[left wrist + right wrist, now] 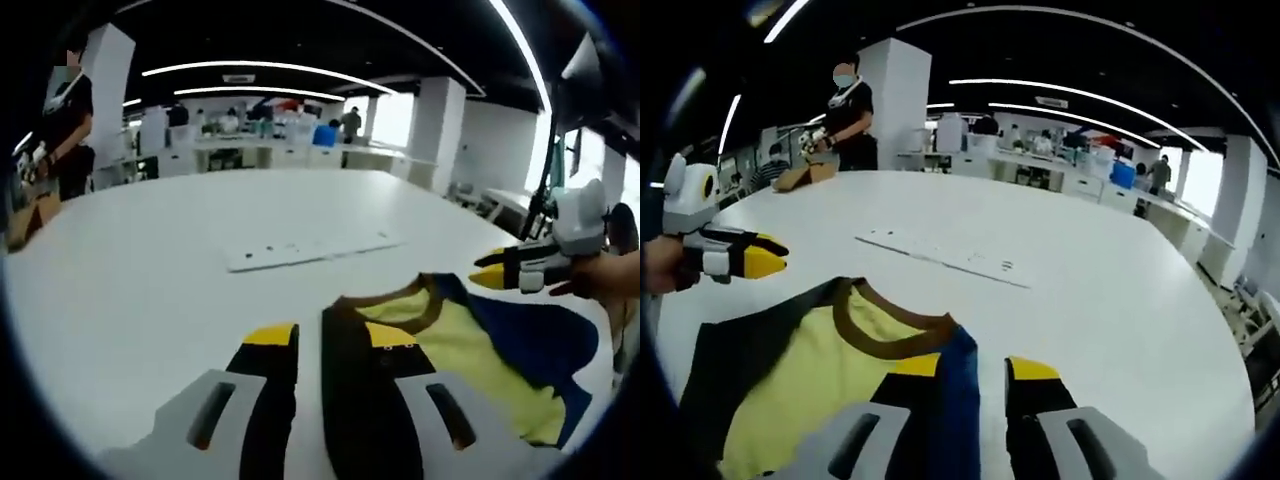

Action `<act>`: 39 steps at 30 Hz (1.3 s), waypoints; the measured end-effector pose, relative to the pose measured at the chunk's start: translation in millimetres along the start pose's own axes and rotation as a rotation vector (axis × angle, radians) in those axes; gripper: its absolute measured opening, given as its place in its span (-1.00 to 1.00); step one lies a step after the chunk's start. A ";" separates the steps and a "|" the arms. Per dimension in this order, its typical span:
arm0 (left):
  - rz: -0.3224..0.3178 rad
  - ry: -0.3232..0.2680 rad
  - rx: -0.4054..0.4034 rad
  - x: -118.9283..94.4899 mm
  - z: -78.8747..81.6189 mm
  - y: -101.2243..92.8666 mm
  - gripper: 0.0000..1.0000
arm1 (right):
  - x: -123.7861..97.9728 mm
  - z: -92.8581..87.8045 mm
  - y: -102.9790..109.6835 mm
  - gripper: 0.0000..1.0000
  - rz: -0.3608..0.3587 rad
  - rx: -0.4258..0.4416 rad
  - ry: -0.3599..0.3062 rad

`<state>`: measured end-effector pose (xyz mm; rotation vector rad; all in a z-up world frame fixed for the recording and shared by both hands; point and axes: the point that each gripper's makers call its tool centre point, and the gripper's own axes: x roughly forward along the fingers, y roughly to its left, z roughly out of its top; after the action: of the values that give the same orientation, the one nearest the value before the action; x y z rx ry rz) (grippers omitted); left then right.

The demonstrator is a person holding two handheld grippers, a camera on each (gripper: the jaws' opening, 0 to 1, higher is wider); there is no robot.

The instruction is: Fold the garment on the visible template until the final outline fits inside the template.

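- Left gripper view: your left tool [322, 345] sits low over the near edge of the garment [470, 350], jaws apart, one yellow tip on bare table [150, 260], the other over the dark shoulder by the collar.
- Nothing is clamped in it that you can see.
- Right gripper view: your right tool [975, 372] is also parted, one jaw over the blue shoulder of the garment [830, 370], the other over the table [1110, 300].
- Each tool shows in the other's view: the right one [495, 268] at the far right, the left one [765, 258] at the far left, each just off a shoulder; from there you can't tell how their jaws stand.
- Step, as a guess: the fold hasn't started, you're lining up at the two shoulders for the first grab.
- Next move calls for both tools to drop to the cloth edge, close on the top layer, and lift together so the fold stays square.
- Garment: a T-shirt lying flat and spread on the table, yellow front, brown collar band, one side dark, the other blue.
- No template outline is clear under it; a flat white strip [310, 250] lies farther out on the table, purpose unclear.
- People stand in the background at the far desks.
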<state>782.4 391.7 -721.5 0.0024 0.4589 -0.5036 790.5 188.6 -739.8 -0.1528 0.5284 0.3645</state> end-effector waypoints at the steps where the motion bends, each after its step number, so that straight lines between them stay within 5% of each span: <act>1: -0.003 0.002 0.007 -0.7 -0.1 -0.9 -0.41 | -1.6 1.5 5.5 -0.33 0.025 0.009 0.003; 5: -0.046 0.022 0.057 -8.4 -3.4 -11.7 -0.13 | -6.9 0.1 19.1 0.19 0.084 0.030 0.022; 11: -0.096 0.029 0.114 -26.5 -5.8 -28.2 0.12 | -27.1 -9.1 42.5 0.39 0.177 0.018 0.077; 19: -0.142 0.002 0.137 -56.5 -11.5 -54.7 0.34 | -61.0 -4.1 73.7 0.62 0.277 -0.022 0.052; 26: -0.203 -0.018 0.154 -82.4 -16.8 -81.0 0.50 | -96.6 -15.9 99.0 0.66 0.359 -0.093 0.082; 39: -0.295 -0.038 0.207 -135.3 -35.1 -132.0 0.44 | -159.3 -39.2 123.6 0.56 0.468 -0.185 0.068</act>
<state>600.9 342.8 -681.2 0.1257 0.3701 -0.8379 598.0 245.9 -696.9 -0.2207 0.5961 0.8686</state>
